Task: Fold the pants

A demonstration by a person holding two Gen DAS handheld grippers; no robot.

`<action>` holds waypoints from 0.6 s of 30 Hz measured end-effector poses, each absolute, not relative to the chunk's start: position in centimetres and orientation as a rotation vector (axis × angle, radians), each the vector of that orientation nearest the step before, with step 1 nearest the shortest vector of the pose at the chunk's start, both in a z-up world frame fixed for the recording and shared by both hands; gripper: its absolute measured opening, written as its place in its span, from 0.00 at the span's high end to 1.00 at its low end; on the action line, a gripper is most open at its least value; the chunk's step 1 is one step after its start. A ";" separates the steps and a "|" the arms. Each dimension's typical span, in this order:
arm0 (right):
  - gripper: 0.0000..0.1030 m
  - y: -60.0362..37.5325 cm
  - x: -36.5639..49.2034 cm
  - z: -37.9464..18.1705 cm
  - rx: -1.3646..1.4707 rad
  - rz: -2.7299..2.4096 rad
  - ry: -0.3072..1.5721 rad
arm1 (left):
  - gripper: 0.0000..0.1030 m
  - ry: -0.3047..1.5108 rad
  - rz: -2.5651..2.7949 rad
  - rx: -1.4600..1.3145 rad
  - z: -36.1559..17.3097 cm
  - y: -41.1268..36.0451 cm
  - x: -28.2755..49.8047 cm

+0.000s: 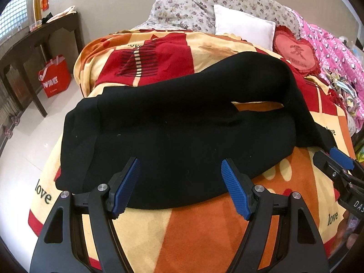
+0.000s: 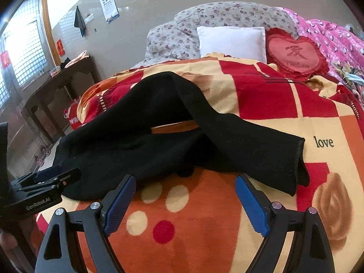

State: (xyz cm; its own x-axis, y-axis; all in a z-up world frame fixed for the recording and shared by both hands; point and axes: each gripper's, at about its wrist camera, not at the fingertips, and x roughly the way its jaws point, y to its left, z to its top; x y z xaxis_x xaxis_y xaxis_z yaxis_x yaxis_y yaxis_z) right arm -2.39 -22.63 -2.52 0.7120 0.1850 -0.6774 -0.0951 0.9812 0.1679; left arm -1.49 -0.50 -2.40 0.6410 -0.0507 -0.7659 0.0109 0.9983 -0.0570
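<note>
Meanwhile both claws, left claw [image 1: 179, 186] and right claw [image 2: 185, 202], spread, gripping nothing; black pants [image 1: 173, 132] near blanket [image 1: 204, 234] edge (cuff perhaps overhanging).

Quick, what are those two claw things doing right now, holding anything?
Left gripper: open, holding nothing, over the black pants.
Right gripper: open, holding nothing, above the blanket.
</note>
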 end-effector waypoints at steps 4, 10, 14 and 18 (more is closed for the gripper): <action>0.15 -22.6 -2.3 -2.6 0.127 0.158 0.769 | 0.28 0.881 -0.030 -0.043 -2.7 -0.6 -1.4; 0.15 -22.2 -2.0 -3.0 0.123 0.168 0.787 | 0.28 0.891 -0.027 -0.041 -2.9 -0.6 -1.0; 0.15 -22.0 -1.7 -3.4 0.117 0.174 0.796 | 0.28 0.895 -0.025 -0.045 -3.1 -0.5 -0.8; 0.15 -21.7 -1.6 -3.6 0.112 0.177 0.801 | 0.28 0.898 -0.024 -0.041 -3.2 -0.6 -0.6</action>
